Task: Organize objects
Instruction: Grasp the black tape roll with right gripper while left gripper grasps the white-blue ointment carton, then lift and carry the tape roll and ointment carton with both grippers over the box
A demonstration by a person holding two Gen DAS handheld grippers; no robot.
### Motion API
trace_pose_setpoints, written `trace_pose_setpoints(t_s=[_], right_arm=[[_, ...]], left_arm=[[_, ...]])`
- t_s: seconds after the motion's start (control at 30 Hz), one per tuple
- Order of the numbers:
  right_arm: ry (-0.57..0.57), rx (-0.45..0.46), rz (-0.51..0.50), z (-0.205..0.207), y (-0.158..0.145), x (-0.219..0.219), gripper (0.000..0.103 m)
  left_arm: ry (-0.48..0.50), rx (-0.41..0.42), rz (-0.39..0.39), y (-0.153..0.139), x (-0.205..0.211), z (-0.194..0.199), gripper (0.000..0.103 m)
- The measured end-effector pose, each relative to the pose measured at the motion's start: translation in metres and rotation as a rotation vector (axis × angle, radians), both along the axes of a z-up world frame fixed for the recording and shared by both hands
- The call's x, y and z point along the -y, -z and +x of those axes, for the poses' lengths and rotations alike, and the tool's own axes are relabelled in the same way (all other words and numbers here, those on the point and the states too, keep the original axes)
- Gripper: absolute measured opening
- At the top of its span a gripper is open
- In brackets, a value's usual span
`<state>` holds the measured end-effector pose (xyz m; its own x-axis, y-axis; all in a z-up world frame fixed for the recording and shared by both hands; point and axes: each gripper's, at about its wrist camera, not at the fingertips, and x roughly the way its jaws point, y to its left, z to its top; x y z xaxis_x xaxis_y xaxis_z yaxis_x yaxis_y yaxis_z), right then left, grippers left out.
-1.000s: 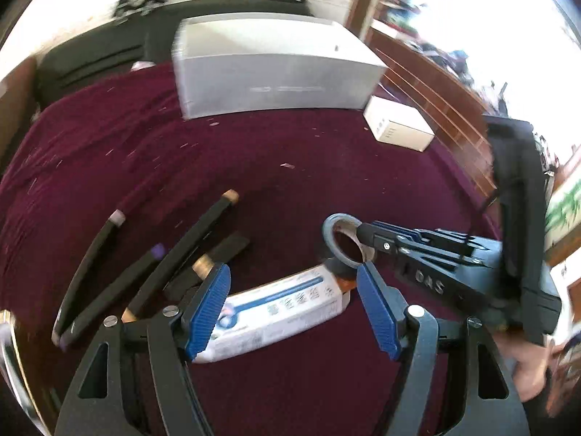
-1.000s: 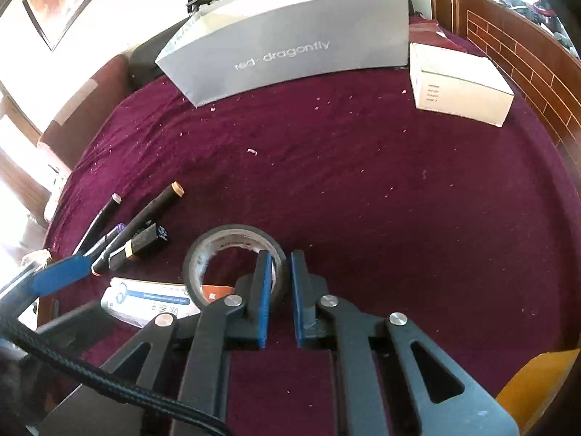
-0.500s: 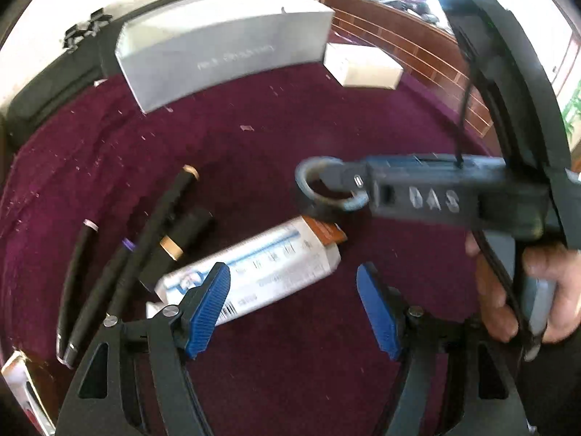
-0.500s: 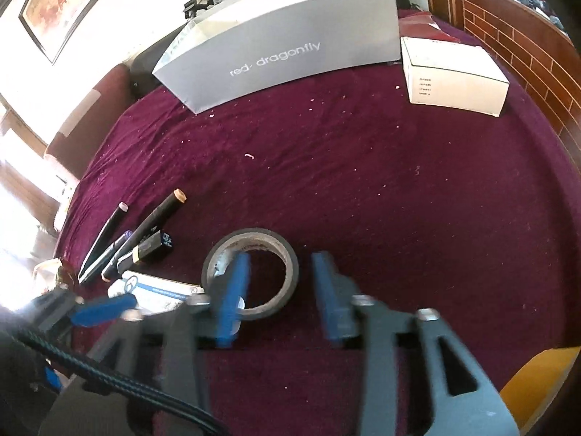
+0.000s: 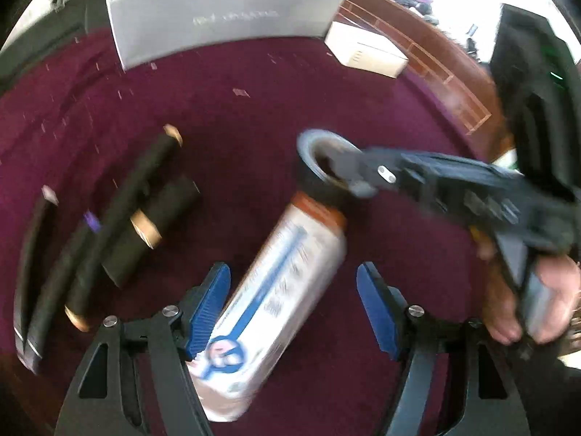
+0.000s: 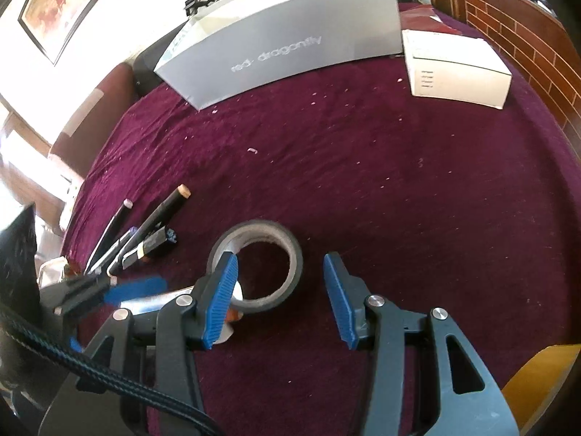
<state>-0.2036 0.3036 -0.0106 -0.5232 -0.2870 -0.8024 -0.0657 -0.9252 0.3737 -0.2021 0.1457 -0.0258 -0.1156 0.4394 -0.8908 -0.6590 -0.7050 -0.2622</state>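
Observation:
A black tape roll [image 6: 290, 250] lies flat on the maroon cloth [image 6: 363, 181]. My right gripper [image 6: 279, 299] stands open over its near side, the left fingertip at the hole and the right one outside the wall, neither pressing. In the left wrist view the tape roll [image 5: 308, 178] has that finger reaching into it. A white box with blue print [image 5: 279, 283] lies lengthwise between the jaws of my open left gripper [image 5: 294, 309], its orange end by the roll. Only the left pad is close to it. Several black pens [image 5: 138, 196] lie to the left, and these pens [image 6: 145, 232] also show in the right wrist view.
A long grey box [image 6: 290, 36] and a small white box [image 6: 457, 69] stand at the back of the cloth. A brick-patterned wall [image 6: 526, 36] runs along the right. A person's hand [image 5: 537, 298] holds the right gripper. A yellow object [image 6: 537, 381] sits at the near right.
My right gripper, shut at the tape roll's wall a second ago, has opened and let it go. My left gripper has sunk and turned over the white box.

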Motion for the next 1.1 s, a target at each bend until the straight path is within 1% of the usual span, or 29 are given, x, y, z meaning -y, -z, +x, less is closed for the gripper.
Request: trace_pose_setpoints(t_s=[0.03,0.1,0.17,0.2,0.23,0.27,0.3,0.33,0.4,0.47,0.5,0.57,0.63,0.67,0.7,0.73,0.77,0.8,0.9,0.97,1.1], right_arm=[[0.000,0.003,0.003,0.001,0.000,0.000,0.047],[0.001,0.007,0.005,0.001,0.001,0.000,0.047],[0.001,0.013,0.010,0.002,0.002,0.000,0.047],[0.001,0.011,0.012,0.002,0.002,0.001,0.047],[0.002,0.012,0.017,0.002,0.002,0.000,0.047],[0.014,0.010,0.018,0.003,0.003,-0.001,0.047],[0.019,0.008,0.014,0.002,0.003,-0.003,0.041],[0.029,0.006,0.007,0.002,0.004,-0.005,0.034],[0.030,0.012,0.003,0.001,0.005,-0.007,0.032],[0.019,0.010,0.025,0.000,0.005,-0.003,0.024],[0.011,0.010,0.030,-0.001,0.005,-0.002,0.018],[-0.009,0.008,0.038,0.000,0.005,0.005,0.016],[-0.030,0.000,0.067,0.001,0.004,0.013,0.011],[-0.044,-0.006,0.068,0.002,0.003,0.017,0.009],[-0.054,-0.010,0.061,0.003,0.002,0.019,0.007],[-0.066,-0.014,0.054,0.004,0.001,0.022,0.007],[-0.083,-0.018,0.055,0.005,0.000,0.027,0.007],[-0.098,-0.023,0.054,0.005,0.000,0.031,0.007],[-0.163,-0.024,0.021,0.009,0.001,0.046,0.007],[-0.204,-0.025,0.014,0.010,0.003,0.057,0.007],[-0.244,-0.041,0.022,0.018,0.002,0.073,0.007]], left_arm=[[-0.006,0.004,-0.007,0.000,0.002,0.006,0.066],[-0.018,-0.032,-0.039,-0.002,0.000,0.017,0.066],[-0.042,-0.066,-0.105,0.000,-0.007,0.024,0.066],[-0.057,-0.100,-0.137,0.000,-0.011,0.028,0.066],[-0.066,-0.115,-0.152,0.001,-0.014,0.030,0.065],[-0.074,-0.135,-0.167,0.001,-0.017,0.033,0.060],[-0.082,-0.160,-0.185,0.001,-0.019,0.036,0.057],[-0.086,-0.180,-0.182,0.000,-0.019,0.039,0.053],[-0.113,-0.200,-0.188,-0.002,-0.015,0.043,0.041],[-0.155,-0.205,-0.176,-0.004,-0.006,0.044,0.025],[-0.176,-0.207,-0.173,-0.004,0.000,0.047,0.025],[-0.216,-0.220,-0.177,-0.004,0.015,0.057,0.025],[-0.253,-0.242,-0.197,-0.003,0.030,0.073,0.025],[-0.276,-0.259,-0.204,-0.004,0.040,0.082,0.025],[-0.303,-0.258,-0.206,-0.003,0.050,0.089,0.025],[-0.329,-0.242,-0.201,-0.002,0.056,0.092,0.025],[-0.365,-0.216,-0.178,-0.002,0.066,0.096,0.025],[-0.383,-0.209,-0.167,-0.002,0.071,0.098,0.025],[-0.421,-0.223,-0.173,-0.001,0.085,0.112,0.025],[-0.445,-0.218,-0.148,-0.003,0.096,0.123,0.025],[-0.482,-0.223,-0.118,-0.012,0.114,0.136,0.025]])
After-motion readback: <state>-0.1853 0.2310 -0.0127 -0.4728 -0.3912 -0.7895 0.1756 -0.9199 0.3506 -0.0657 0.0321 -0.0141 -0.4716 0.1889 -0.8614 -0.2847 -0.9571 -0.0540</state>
